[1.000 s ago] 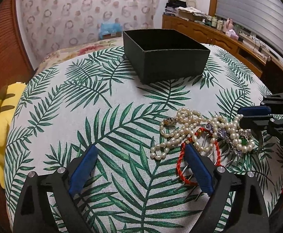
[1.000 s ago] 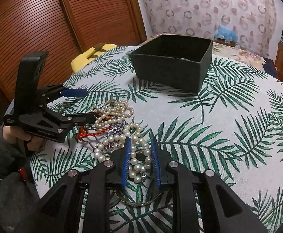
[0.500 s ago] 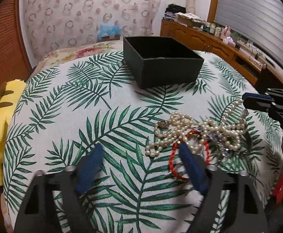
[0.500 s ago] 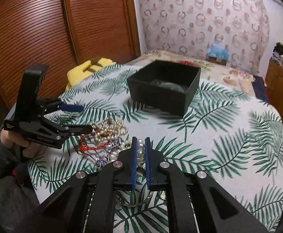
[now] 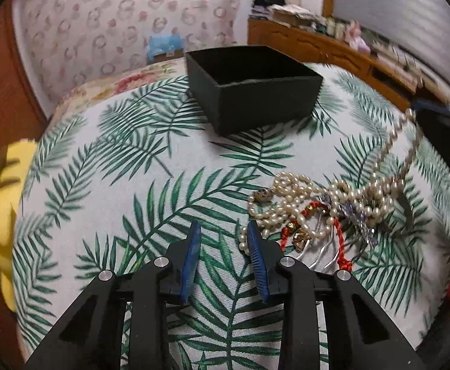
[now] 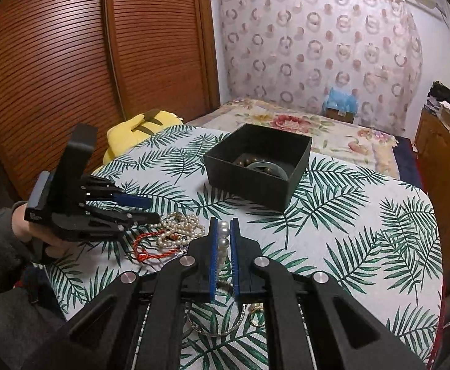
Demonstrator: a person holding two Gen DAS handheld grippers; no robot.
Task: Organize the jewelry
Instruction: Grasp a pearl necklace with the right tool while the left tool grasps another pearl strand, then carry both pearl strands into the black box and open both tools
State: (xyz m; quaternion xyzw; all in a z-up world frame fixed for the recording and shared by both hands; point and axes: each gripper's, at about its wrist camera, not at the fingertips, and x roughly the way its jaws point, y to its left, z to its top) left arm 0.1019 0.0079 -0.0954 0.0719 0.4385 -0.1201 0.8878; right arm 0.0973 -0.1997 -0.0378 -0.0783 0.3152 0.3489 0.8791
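In your right wrist view, your left hand sits at the far left edge, gripping the left claw, whose blue-padded tips reach toward the jewelry pile from the left. That claw's jaws have just been closing; in the left wrist view they stand partly apart over the leaf-print desk, low in the frame, with only cloth between them and the right pad just beside the nearest pearls. To the right of them lies the tangled heap: a red cord bracelet, silver hairpin prongs and loops of pearls. One pearl necklace rises taut out of the heap toward the upper right of that frame, where the right claw shows only as a dark blur.

At the bottom centre of your right wrist view, the right claw is clamped together on that strand, pearls stacked between its blue pads. Above and slightly right of it, in mid-frame, stands the open black box, well apart from the heap, with a bangle and dark beads already inside.
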